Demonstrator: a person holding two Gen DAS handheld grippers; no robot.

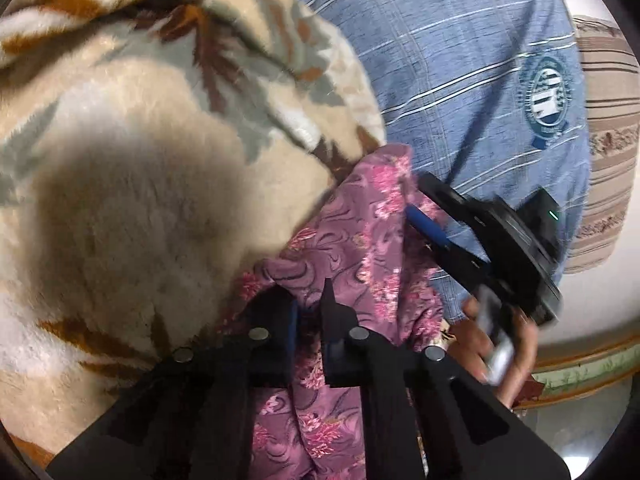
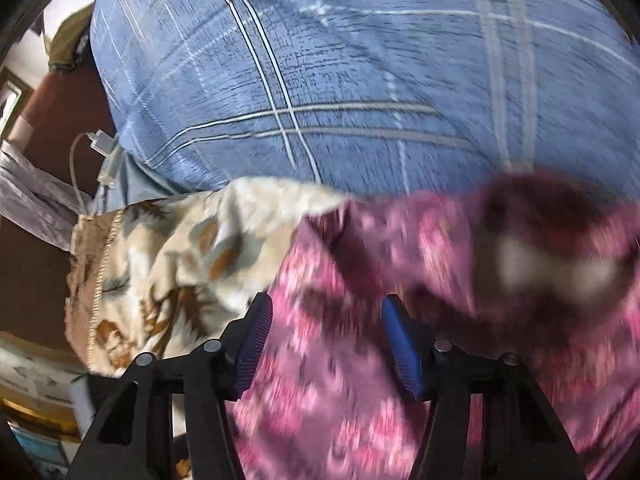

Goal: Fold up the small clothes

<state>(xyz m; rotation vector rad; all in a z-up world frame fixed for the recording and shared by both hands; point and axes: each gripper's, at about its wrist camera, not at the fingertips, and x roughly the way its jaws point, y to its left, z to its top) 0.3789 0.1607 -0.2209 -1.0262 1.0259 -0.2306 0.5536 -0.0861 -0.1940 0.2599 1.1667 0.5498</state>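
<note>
My left hand-held gripper point(image 1: 308, 316) pinches the pink floral garment point(image 1: 360, 240) lying on the fleece blanket point(image 1: 152, 168), right hand-held gripper point(image 2: 326, 344) wide and empty above it; one-sided grip risks the cloth bunching or slipping.

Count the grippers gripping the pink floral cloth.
1. The left gripper is shut on the pink floral cloth; the right gripper stands open over it, pads apart.

Heavy smear on the pink floral cloth point(image 2: 500, 260) ahead and right of the right gripper point(image 2: 326, 344); its pattern is unreadable. The cloth's lower end runs off frame beneath the left gripper point(image 1: 310, 312), whose fingertips are buried in folds.
</note>
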